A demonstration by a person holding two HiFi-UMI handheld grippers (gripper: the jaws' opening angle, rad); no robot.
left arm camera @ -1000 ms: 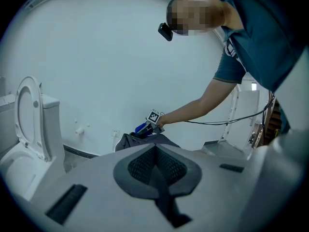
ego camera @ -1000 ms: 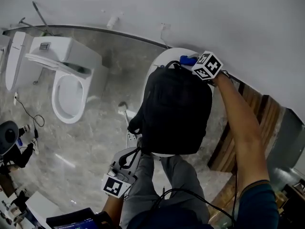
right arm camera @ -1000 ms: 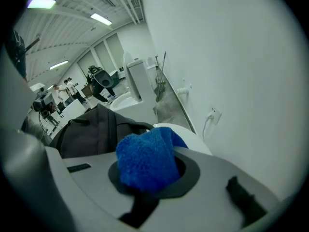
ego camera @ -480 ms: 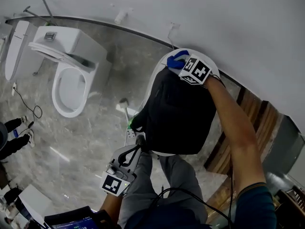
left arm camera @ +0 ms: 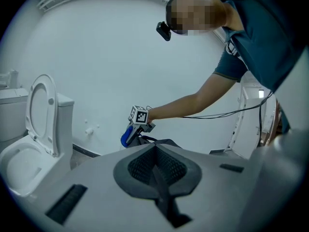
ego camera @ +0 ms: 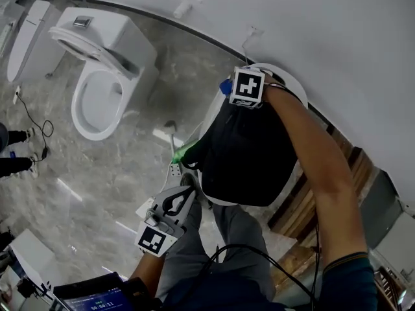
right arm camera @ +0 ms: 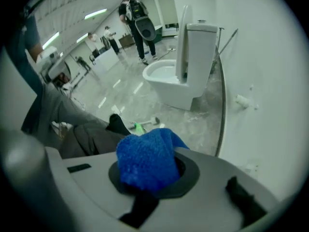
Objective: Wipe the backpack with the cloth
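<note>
A black backpack (ego camera: 249, 151) lies on a round white stand (ego camera: 286, 78) against the wall. My right gripper (ego camera: 228, 88) is at the bag's top left edge, shut on a blue cloth (ego camera: 225, 85) that touches the bag. In the right gripper view the cloth (right arm camera: 145, 161) bulges out between the jaws. My left gripper (ego camera: 183, 198) hangs below the bag, shut on a black strap (ego camera: 174, 206) of the backpack. The left gripper view shows that strap (left arm camera: 161, 190) in the jaws, with the bag's top (left arm camera: 164, 142) and the blue cloth (left arm camera: 126, 135) beyond.
A white toilet (ego camera: 97, 102) with its lid up stands to the left on the marble floor. A green-tipped brush (ego camera: 178, 153) lies on the floor beside the bag. Wooden panelling (ego camera: 311, 219) is to the right. Cables trail from my arms. People (right arm camera: 137, 18) stand far off.
My right gripper has slid the blue cloth leftward along the top of the backpack to its left edge. The left gripper keeps its hold on the strap.
</note>
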